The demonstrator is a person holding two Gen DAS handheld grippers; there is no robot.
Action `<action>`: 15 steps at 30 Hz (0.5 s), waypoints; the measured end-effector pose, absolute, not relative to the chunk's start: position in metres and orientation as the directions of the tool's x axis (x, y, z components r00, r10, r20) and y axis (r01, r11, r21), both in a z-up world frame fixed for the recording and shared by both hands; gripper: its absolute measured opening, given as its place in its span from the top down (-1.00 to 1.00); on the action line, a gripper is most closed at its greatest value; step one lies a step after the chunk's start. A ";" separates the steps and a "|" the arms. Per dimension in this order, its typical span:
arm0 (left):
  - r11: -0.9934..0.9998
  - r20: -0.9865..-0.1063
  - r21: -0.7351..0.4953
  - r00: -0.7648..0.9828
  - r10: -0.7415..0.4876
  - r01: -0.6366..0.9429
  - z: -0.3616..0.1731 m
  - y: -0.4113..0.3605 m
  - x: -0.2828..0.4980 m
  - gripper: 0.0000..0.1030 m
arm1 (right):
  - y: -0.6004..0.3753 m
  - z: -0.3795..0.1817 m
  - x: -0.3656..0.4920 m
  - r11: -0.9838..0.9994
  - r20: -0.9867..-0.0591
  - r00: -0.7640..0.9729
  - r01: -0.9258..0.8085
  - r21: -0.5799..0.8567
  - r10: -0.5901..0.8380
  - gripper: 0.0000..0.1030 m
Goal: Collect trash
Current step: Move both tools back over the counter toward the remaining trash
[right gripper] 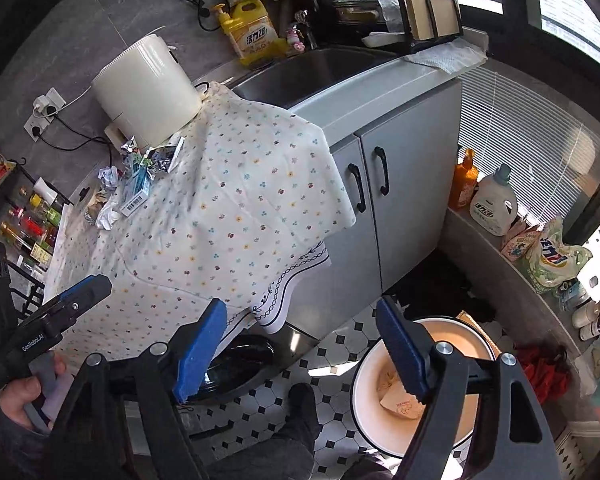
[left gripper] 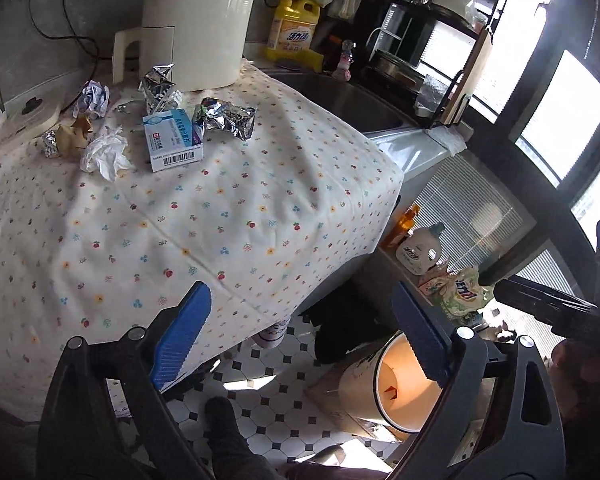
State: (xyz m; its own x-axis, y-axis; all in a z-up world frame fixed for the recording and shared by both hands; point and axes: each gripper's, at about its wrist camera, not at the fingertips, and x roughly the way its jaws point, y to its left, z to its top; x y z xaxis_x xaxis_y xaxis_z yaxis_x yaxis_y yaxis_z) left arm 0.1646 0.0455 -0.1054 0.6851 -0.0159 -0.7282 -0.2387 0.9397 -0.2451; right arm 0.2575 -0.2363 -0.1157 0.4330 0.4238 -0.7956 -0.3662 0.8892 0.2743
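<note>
Trash lies at the far left of the floral tablecloth (left gripper: 220, 220): a blue-white medicine box (left gripper: 172, 144), a silver foil wrapper (left gripper: 228, 118), a foil pack (left gripper: 158, 84), a white tissue (left gripper: 104, 154) and crumpled paper (left gripper: 92, 98). My left gripper (left gripper: 300, 336) hangs open over the table's near corner, nothing between its blue pads. My right gripper (right gripper: 302, 352) is open too and empty, above the floor beside the white bin (right gripper: 460, 336). A crumpled paper (right gripper: 400, 400) lies inside the bin. The same trash pile (right gripper: 136, 184) shows small in the right wrist view.
A cream appliance (left gripper: 200, 20) stands behind the trash, with a sink (right gripper: 300, 76) and yellow soap bottle (right gripper: 252, 32) beyond. Grey cabinet doors (right gripper: 380, 200) face the tiled floor (right gripper: 340, 348). Detergent bottles (right gripper: 494, 204) line a ledge at right. A person's shoe (right gripper: 300, 404) is near the bin.
</note>
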 end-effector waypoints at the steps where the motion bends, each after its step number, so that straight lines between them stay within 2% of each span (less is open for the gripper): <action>1: 0.935 -0.730 -0.238 0.684 0.007 -0.264 -0.104 0.053 0.162 -0.82 | -0.226 -0.113 0.258 0.878 -0.787 0.434 -0.392 0.274 0.439 -0.65; 2: 0.929 -0.730 -0.233 0.682 0.028 -0.287 -0.102 0.061 0.159 -0.83 | -0.215 -0.110 0.259 0.867 -0.776 0.437 -0.415 0.276 0.456 -0.75; 5: 0.908 -0.720 -0.231 0.689 0.082 -0.350 -0.094 0.084 0.146 -0.87 | -0.184 -0.105 0.262 0.835 -0.756 0.427 -0.473 0.281 0.496 -0.85; 15: 0.846 -0.699 -0.192 0.675 0.238 -0.497 -0.081 0.147 0.098 -0.88 | -0.094 -0.099 0.277 0.766 -0.724 0.384 -0.564 0.307 0.573 -0.85</action>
